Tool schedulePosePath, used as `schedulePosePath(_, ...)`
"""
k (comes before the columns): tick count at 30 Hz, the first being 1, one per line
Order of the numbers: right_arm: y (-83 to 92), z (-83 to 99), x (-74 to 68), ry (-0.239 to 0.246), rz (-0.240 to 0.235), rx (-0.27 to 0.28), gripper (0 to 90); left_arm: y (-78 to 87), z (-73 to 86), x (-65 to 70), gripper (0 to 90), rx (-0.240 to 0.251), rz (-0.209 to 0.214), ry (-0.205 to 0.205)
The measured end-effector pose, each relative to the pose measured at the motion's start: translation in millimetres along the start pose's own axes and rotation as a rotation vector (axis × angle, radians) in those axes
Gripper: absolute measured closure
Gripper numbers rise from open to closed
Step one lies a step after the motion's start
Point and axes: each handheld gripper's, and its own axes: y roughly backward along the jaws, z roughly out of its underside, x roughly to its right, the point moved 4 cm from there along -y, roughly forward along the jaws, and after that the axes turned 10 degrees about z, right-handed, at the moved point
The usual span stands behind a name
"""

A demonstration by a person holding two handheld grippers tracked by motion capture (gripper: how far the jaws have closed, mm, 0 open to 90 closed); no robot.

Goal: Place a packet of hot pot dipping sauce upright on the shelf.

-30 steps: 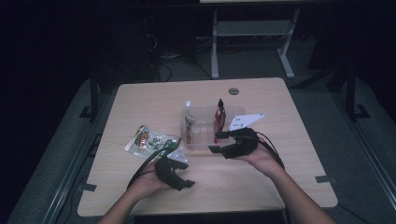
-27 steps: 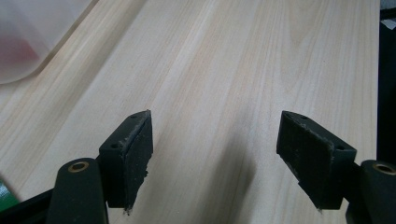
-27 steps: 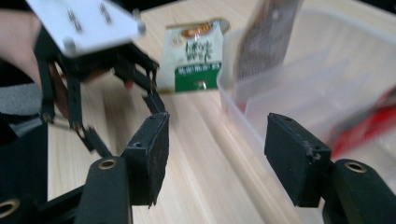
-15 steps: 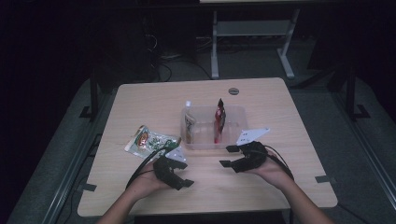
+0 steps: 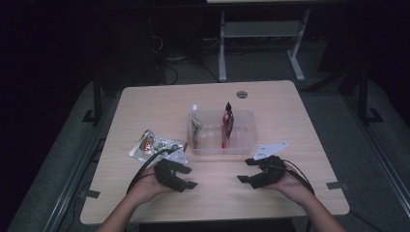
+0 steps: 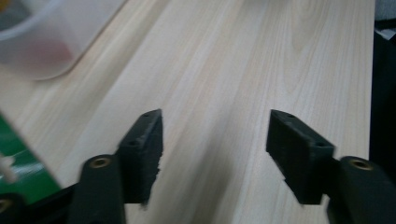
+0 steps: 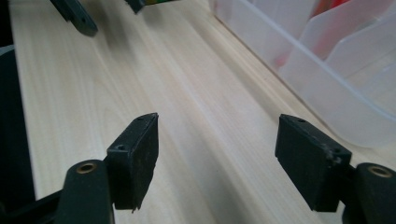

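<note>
Your two forearms came in from the near edge of the bench, each hand holding one gripper low over the wood. Your left gripper (image 5: 186, 178) pointed to the right, toward the other hand, and its jaws had just been closing a little; they stood apart with nothing between them. Your right gripper (image 5: 245, 170) pointed to the left, with the grey plate on top and the cable trailing back along your wrist. Its jaws had just been opening, and they also stood wide apart with nothing between them.
</note>
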Motion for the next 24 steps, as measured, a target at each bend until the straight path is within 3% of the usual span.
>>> schedulePosePath(8, -4.7, 1.7, 1.2, 0.012, 0.012, -0.002, 26.8, 27.2, 4.0, -10.5, 65.8, 0.013, -0.063, 0.031)
schedulePosePath(15, -7.9, 2.2, -0.5, -0.005, 0.006, 0.002, 26.0, 60.6, 5.7, -33.9, 87.4, 0.021, -0.176, 0.061)
schedulePosePath(24, -8.0, 2.8, 1.2, -0.014, 0.014, 0.008, 25.5, 91.3, 9.6, -77.9, 89.7, 0.050, -0.316, 0.146)
